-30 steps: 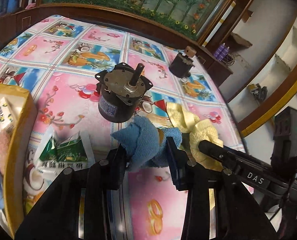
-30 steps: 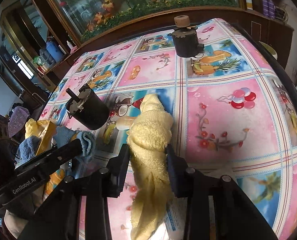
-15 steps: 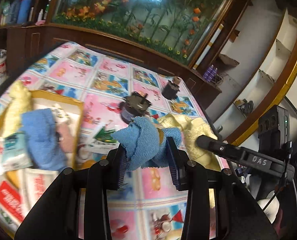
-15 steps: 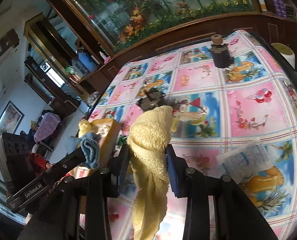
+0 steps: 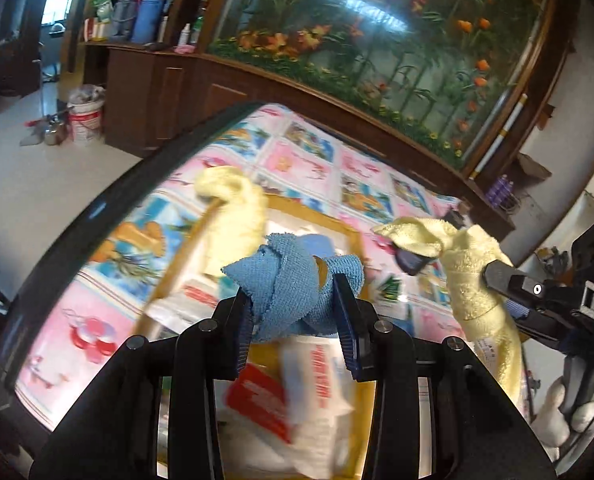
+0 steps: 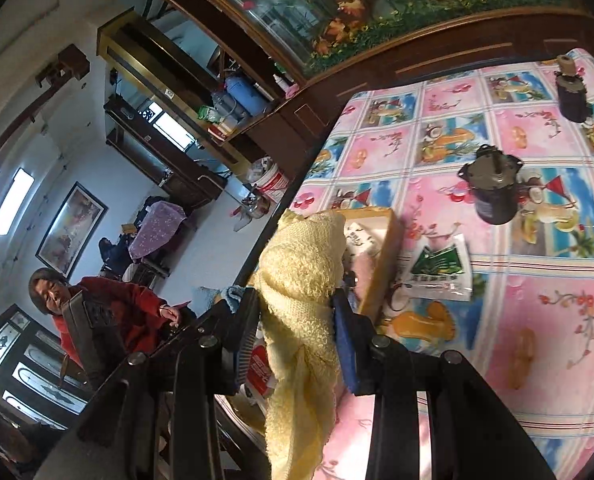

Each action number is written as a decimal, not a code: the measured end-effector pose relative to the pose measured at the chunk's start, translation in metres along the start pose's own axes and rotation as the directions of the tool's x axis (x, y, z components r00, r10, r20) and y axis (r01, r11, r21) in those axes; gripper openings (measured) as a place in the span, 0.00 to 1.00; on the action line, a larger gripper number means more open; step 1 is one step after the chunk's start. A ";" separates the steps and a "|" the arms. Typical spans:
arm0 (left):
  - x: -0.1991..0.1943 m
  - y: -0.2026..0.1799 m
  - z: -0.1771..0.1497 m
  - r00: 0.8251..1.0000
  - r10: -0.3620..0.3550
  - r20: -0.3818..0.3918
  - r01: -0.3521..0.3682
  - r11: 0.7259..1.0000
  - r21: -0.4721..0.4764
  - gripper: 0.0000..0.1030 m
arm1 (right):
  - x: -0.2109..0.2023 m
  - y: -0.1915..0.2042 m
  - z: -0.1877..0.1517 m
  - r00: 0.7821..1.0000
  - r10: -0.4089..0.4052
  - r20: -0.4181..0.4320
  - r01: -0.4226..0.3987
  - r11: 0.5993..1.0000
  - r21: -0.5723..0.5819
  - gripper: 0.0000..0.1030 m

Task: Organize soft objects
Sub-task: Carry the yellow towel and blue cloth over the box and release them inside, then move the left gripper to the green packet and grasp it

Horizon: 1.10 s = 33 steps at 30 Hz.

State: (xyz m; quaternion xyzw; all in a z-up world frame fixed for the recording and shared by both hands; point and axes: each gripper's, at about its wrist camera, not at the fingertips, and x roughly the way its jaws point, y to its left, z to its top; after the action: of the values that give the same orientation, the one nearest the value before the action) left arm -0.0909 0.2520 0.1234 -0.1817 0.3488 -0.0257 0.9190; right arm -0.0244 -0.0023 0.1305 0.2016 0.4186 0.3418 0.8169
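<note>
Left tongs (image 5: pixel 295 314) clamped on knotted blue towel (image 5: pixel 293 276), both pads pressing its sides, towel held up in the air above the yellow box (image 5: pixel 355 236). Right tongs (image 6: pixel 295 334) clamped on knotted yellow towel (image 6: pixel 301 280), long tail hanging down below the pads. In the left view the right tongs come in from the right edge with that same yellow towel (image 5: pixel 473 280), near the blue one but apart from it.

Box sits on the worktop (image 6: pixel 537 312) near its left edge, open top. Inside: another yellow towel (image 5: pixel 233 208) draped at the far corner, white-and-red packets (image 5: pixel 293 396) under the left tongs, blurred. More cannot be made out in there.

Worktop has a pink and blue cartoon-print cover. Green-and-white snack packet (image 6: pixel 437 270) lies flat just right of the box. Dark cylindrical motor (image 6: pixel 493 186) stands upright beyond the packet, shaft up. Second smaller motor (image 6: pixel 573 88) with a tan cap stands far back right, well apart from the first.

Behind the worktop: wooden cabinet with a flower-and-bamboo painted glass panel (image 5: pixel 377 40). White bucket (image 5: pixel 85 120) on the floor, left. A person in a red top (image 6: pixel 109 312) sits off to the left in the right view.
</note>
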 end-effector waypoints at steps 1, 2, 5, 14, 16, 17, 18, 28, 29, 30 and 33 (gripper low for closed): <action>0.004 0.006 0.000 1.000 0.016 -0.004 -0.016 1.000 0.000 0.35 | 0.010 0.004 0.000 1.000 -0.004 -0.007 0.004 1.000 0.003 0.34; 0.006 0.013 0.001 1.000 0.026 -0.013 -0.026 1.000 0.001 0.35 | 0.018 0.006 0.000 1.000 -0.009 -0.013 0.009 1.000 0.006 0.34; 0.020 0.027 -0.002 0.998 0.040 -0.050 -0.040 0.999 -0.001 0.35 | 0.045 0.004 0.001 0.999 -0.036 -0.036 0.037 0.999 0.031 0.34; 0.042 0.041 -0.012 0.993 0.090 -0.078 -0.087 0.996 0.036 0.47 | 0.097 -0.013 0.000 0.979 -0.187 -0.076 0.190 0.981 0.038 0.35; 0.043 0.040 -0.012 0.992 0.107 -0.073 -0.104 0.994 0.039 0.52 | 0.101 -0.009 0.000 0.970 -0.234 -0.063 0.234 0.972 -0.004 0.35; 0.043 0.039 -0.012 0.991 0.115 -0.070 -0.113 0.993 0.041 0.52 | 0.101 -0.008 0.000 0.965 -0.254 -0.057 0.253 0.967 -0.022 0.35; 0.043 0.039 -0.012 0.990 0.128 -0.065 -0.125 0.991 0.044 0.53 | 0.102 -0.006 0.000 0.959 -0.279 -0.051 0.277 0.960 -0.042 0.35; 0.031 0.020 -0.015 0.948 0.317 0.018 -0.317 0.944 0.094 0.54 | 0.115 0.005 -0.007 0.933 -0.356 -0.045 0.342 0.921 -0.184 0.43; 0.028 0.018 -0.016 0.945 0.325 0.027 -0.326 0.940 0.096 0.54 | 0.112 0.008 -0.008 0.937 -0.349 -0.037 0.336 0.923 -0.187 0.46; 0.025 0.016 -0.015 0.944 0.328 0.035 -0.329 0.939 0.098 0.54 | 0.108 0.010 -0.008 0.941 -0.338 -0.027 0.328 0.926 -0.189 0.49; 0.015 0.011 -0.016 0.944 0.326 0.052 -0.329 0.939 0.100 0.54 | 0.098 0.019 -0.007 0.949 -0.314 0.000 0.308 0.931 -0.194 0.53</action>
State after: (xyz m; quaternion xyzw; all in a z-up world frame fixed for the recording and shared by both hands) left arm -0.0905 0.2542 0.0988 -0.0719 0.3562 0.1120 0.9249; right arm 0.0035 0.0823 0.0850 0.0478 0.4230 0.2500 0.8697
